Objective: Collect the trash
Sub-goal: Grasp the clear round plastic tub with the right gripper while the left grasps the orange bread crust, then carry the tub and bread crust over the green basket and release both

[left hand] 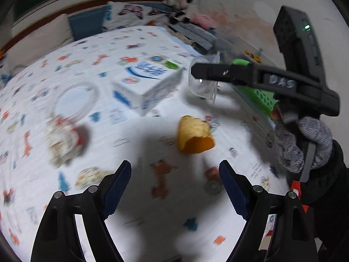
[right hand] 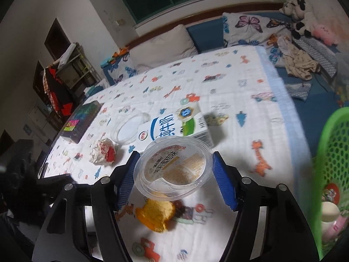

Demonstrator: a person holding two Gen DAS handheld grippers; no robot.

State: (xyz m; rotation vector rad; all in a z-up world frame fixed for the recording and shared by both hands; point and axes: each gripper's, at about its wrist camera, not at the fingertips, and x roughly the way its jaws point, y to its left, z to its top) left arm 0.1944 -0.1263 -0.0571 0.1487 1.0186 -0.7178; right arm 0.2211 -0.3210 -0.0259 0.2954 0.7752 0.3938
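The right gripper [right hand: 173, 174] clamps a clear plastic cup [right hand: 173, 170] between its blue pads [right hand: 126, 179], which press the cup's opposite walls; the cup is lifted off the bed and its printed lid faces the right wrist camera. In the left wrist view the same cup [left hand: 202, 83] hangs at the tip of the right gripper [left hand: 204, 74], above the patterned sheet [left hand: 91, 69].

The left gripper [left hand: 175, 187] has its fingers spread wide with nothing between them, over a bare stretch of the sheet.

Just ahead of the left gripper lies an orange peel [left hand: 194, 135], which in the right wrist view sits directly below the held cup [right hand: 156, 216]. Further toward the middle of the bed rests a white and blue milk carton [right hand: 174, 126], lying flat. Beside the carton, toward the bed's left edge, is a clear round lid [right hand: 128, 128], and just nearer than the lid a crumpled red and white wrapper [right hand: 103, 151]. A dark box with colourful print [right hand: 81, 120] lies at the left edge of the bed.

At the bed's right edge stands a green mesh basket [right hand: 333, 152] with a few items inside, too blurred to name. Pillows [right hand: 250, 28] and plush toys [right hand: 298, 13] line the head of the bed.
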